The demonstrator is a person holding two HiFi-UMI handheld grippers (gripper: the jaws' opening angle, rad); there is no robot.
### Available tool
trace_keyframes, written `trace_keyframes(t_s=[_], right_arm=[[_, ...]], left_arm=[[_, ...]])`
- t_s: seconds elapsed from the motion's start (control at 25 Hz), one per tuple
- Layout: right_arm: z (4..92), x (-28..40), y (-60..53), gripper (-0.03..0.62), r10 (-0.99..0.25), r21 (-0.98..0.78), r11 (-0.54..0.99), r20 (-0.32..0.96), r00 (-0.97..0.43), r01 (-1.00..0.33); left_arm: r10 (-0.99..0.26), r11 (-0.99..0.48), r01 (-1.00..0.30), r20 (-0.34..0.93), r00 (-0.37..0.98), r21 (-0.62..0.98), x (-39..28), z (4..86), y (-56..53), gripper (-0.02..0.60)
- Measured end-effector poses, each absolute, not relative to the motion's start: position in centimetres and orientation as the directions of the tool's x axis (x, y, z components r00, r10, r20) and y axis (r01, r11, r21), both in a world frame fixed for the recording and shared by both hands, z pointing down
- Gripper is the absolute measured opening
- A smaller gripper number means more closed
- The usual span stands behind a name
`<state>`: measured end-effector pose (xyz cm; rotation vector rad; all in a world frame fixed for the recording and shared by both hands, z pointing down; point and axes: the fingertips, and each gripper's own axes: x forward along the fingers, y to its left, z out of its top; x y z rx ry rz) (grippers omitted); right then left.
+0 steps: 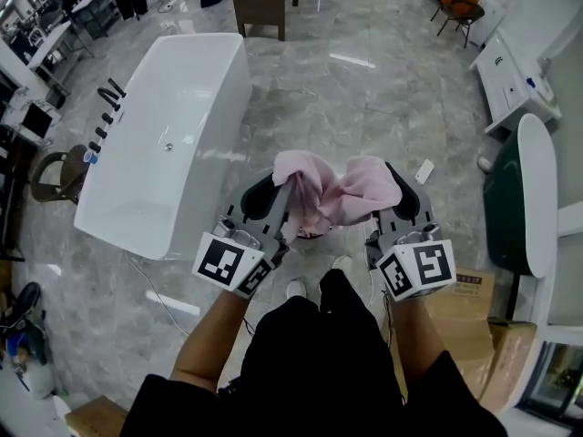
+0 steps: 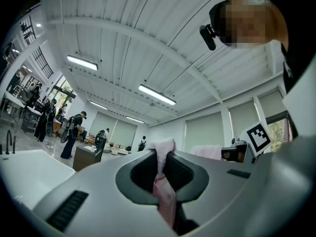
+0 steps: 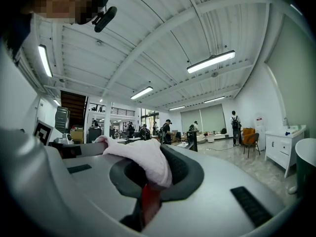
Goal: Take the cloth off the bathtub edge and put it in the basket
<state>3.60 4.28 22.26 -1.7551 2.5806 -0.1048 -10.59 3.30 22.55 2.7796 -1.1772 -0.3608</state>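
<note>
- A pink cloth [image 1: 332,194] hangs bunched at the centre of the head view. It is strung between two hand-held grippers above the grey marble floor [image 1: 364,89], well apart from the white bathtub [image 1: 164,144] at upper left.
- The left gripper [image 1: 287,189] is clenched on one end of the cloth. Its own view shows a thin fold pinched between the nearly closed jaws, and the fold runs down into shadow at the bottom of the frame.
- The right gripper [image 1: 390,189] is clamped on the other end. In its own view the cloth drapes over the jaw tips and hides them, with a reddish, shaded fold caught in the gap below.
- A small dark shape just beneath the cloth in the head view is mostly covered and cannot be identified.
- Black tap fittings [image 1: 105,116] stand just beside the bathtub's left rim, too small to make out in detail.
- The person's dark clothing fills the bottom of the head view, and only the toes of white shoes [image 1: 296,288] show past it.
- Cardboard boxes [image 1: 474,317] at lower right are partly hidden behind the right gripper's marker cube.
- Both gripper views look up at ceiling lights, and the distant figures in the room are too small to tell apart.
</note>
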Motion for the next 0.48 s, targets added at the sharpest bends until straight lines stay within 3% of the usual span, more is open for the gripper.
trace_keyframes(t_s=[0.48], right_arm=[[24.4, 2.4, 0.5, 0.043, -0.901, -0.076, 0.428, 0.048, -0.432, -0.901]], left_arm=[[-0.750, -0.661, -0.727, -0.132, 0.649, 0.185, -10.5, 24.4, 0.0, 0.031]])
